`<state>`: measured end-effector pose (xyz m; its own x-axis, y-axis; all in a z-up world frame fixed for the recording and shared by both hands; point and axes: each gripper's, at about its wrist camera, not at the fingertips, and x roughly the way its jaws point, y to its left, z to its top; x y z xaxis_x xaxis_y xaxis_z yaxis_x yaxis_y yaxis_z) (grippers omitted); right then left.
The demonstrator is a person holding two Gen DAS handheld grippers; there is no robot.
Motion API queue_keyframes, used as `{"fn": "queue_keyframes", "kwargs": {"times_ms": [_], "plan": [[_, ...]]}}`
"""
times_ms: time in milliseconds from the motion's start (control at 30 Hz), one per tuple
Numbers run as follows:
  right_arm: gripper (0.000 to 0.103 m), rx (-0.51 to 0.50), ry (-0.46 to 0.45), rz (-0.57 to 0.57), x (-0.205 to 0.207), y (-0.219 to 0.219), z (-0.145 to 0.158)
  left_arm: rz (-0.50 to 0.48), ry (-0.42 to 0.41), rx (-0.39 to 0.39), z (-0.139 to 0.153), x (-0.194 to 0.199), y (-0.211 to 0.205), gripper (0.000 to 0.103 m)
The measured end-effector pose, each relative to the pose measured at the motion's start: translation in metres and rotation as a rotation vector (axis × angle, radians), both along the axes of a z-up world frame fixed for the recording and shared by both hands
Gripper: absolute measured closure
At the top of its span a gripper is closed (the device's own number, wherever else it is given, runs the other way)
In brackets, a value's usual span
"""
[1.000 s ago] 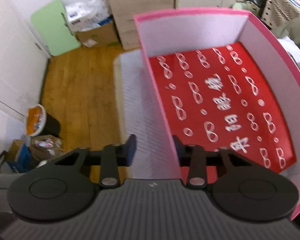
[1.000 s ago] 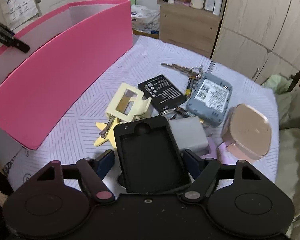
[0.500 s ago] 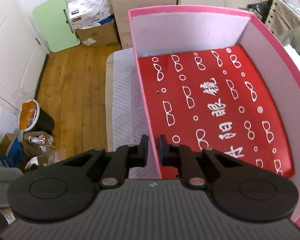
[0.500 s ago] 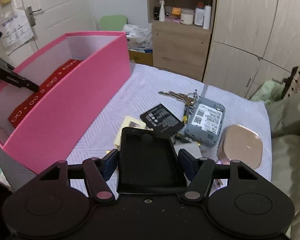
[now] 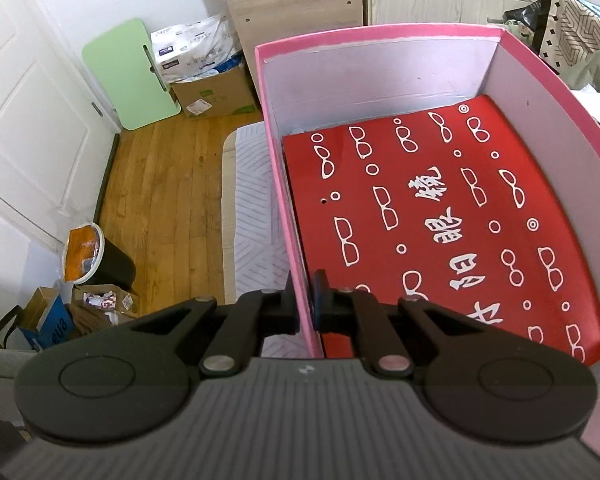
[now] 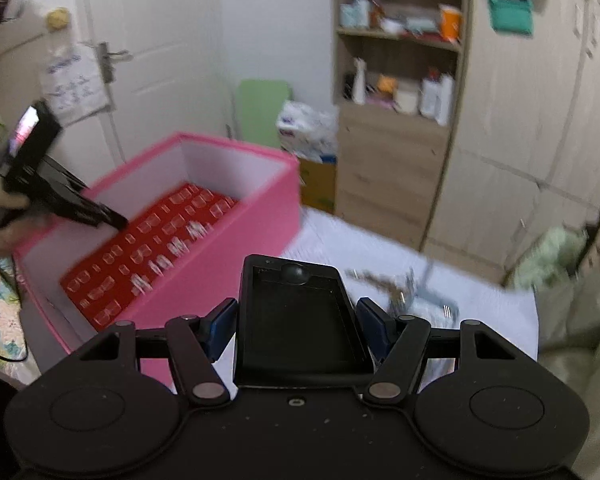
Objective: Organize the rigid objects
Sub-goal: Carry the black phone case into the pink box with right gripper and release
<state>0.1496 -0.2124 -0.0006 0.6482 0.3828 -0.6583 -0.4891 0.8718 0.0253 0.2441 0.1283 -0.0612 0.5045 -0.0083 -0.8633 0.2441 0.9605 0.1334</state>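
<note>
A pink box (image 5: pixel 278 184) with white inner walls and a red patterned floor (image 5: pixel 440 216) stands on the table; nothing lies inside it. My left gripper (image 5: pixel 305 304) is shut on the box's left wall, one finger outside and one inside. It also shows in the right wrist view (image 6: pixel 100 216) at the box's (image 6: pixel 228 256) left rim. My right gripper (image 6: pixel 296 320) is shut on a black phone case (image 6: pixel 300 316) and holds it above the table, right of the box. Keys (image 6: pixel 384 284) and other items lie blurred behind the case.
A wooden cabinet (image 5: pixel 296 28), a green board (image 5: pixel 132 76) and a cardboard box (image 5: pixel 216 92) stand on the wood floor beyond the table. A bin (image 5: pixel 96 256) is at the left. A shelf unit (image 6: pixel 396 120) and wardrobe doors (image 6: pixel 540 120) are in the right wrist view.
My left gripper closed onto the pink box's wall. My right gripper lifted the black phone case off the table and swung it up toward the box.
</note>
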Motion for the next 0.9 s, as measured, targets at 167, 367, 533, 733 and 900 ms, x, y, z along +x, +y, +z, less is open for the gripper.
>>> {"fn": "queue_keyframes", "kwargs": {"times_ms": [167,367,533,733,900], "plan": [[0.033,-0.042,-0.095,0.219,0.020,0.043,0.038,0.002,-0.017,0.000,0.000,-0.003,-0.002,0.098],[0.033,-0.163,-0.061,0.512,0.063,0.130,0.034,0.001,-0.014,-0.062,0.000,0.001,0.006,0.098],[0.033,-0.292,0.022,0.619,0.112,0.190,0.003,0.004,-0.015,-0.061,-0.001,0.000,0.009,0.098],[0.033,-0.375,0.101,0.684,0.158,0.232,-0.030,-0.001,-0.015,-0.042,-0.002,0.001,0.000,0.098],[0.033,-0.426,0.147,0.718,0.173,0.247,-0.055,0.005,-0.016,-0.057,-0.002,0.001,0.002,0.098]]}}
